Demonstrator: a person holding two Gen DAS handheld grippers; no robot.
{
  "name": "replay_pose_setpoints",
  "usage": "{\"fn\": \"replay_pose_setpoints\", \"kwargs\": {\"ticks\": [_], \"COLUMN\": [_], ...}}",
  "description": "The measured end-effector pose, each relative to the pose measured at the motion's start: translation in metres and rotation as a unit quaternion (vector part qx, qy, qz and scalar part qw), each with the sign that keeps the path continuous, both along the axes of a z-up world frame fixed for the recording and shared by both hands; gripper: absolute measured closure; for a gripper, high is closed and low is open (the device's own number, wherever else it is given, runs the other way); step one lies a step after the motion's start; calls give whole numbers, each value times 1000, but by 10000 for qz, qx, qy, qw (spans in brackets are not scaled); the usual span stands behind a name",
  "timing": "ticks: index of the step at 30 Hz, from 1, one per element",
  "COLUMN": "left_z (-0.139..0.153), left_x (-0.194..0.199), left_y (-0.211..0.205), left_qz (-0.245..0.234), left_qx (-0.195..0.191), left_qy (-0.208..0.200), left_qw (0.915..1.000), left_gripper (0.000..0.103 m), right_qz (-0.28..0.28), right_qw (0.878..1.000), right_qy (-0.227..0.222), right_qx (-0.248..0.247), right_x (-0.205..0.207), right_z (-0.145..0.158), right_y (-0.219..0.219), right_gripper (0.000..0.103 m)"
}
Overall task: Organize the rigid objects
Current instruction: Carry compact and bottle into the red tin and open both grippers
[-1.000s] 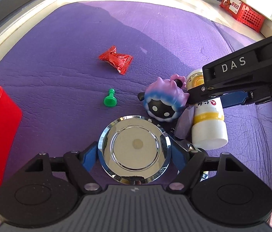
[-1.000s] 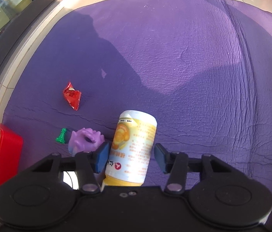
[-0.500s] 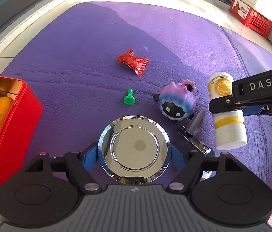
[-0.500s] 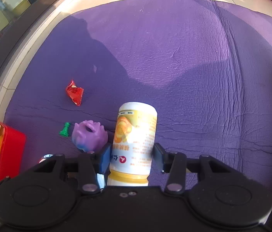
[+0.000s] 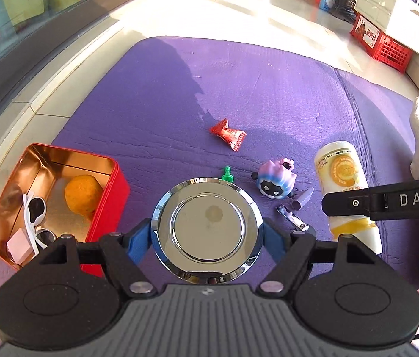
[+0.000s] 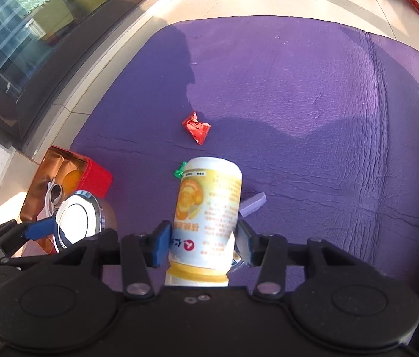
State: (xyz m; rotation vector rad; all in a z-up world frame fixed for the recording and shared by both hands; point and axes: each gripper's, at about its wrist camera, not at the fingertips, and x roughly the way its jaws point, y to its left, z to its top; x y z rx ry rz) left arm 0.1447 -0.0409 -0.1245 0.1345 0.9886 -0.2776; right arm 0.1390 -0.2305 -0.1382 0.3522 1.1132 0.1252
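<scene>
1. The left gripper (image 5: 208, 238) has its fingers clamped on a round chrome tin (image 5: 208, 227). The right gripper (image 6: 203, 244) has its fingers pressed on a yellow-and-white bottle (image 6: 206, 208). Both things are held above the purple mat (image 5: 268, 89).
2. The red box (image 5: 105, 196) is the landmark. It sits open at the mat's edge, with an orange ball (image 5: 83, 192), white sunglasses (image 5: 35, 217) and a pink block (image 5: 19, 245) inside.
3. The likely step is carrying the tin to the box. Centre the tin over the bare floor beside the ball, lower it flat, then release.
4. Bring the bottle second; it looks long, so lay it along the box's longer wall.
5. Right of the box a green pawn (image 5: 227, 175), a sheep toy (image 5: 274, 180), a red candy (image 5: 228, 134) and a nail clipper (image 5: 292, 218) lie on the mat. Pass above them.
</scene>
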Motion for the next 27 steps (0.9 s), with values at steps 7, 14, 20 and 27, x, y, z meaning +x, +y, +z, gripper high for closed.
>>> {"fn": "replay_pose_setpoints", "kwargs": {"ticks": [7, 14, 20, 27], "left_z": [47, 70, 71, 51], "left_x": [-7, -9, -2, 22], "left_y": [42, 90, 127, 181], "left_qz": [61, 331, 683, 1323], "left_qx": [147, 179, 73, -22], "left_qy": [-271, -470, -534, -493], "left_qw": [9995, 9982, 9962, 9900], "left_gripper": [26, 26, 26, 26], "right_qz": [502, 1040, 1427, 1825], "right_qw": [9985, 9937, 9885, 9814], "right_qy": [-204, -406, -503, -579], "right_qx": [30, 1, -73, -96], "right_x": [-2, 4, 21, 51], "right_z": [37, 61, 68, 61], "right_y": [40, 87, 132, 178], "right_gripper": [57, 57, 57, 57]}}
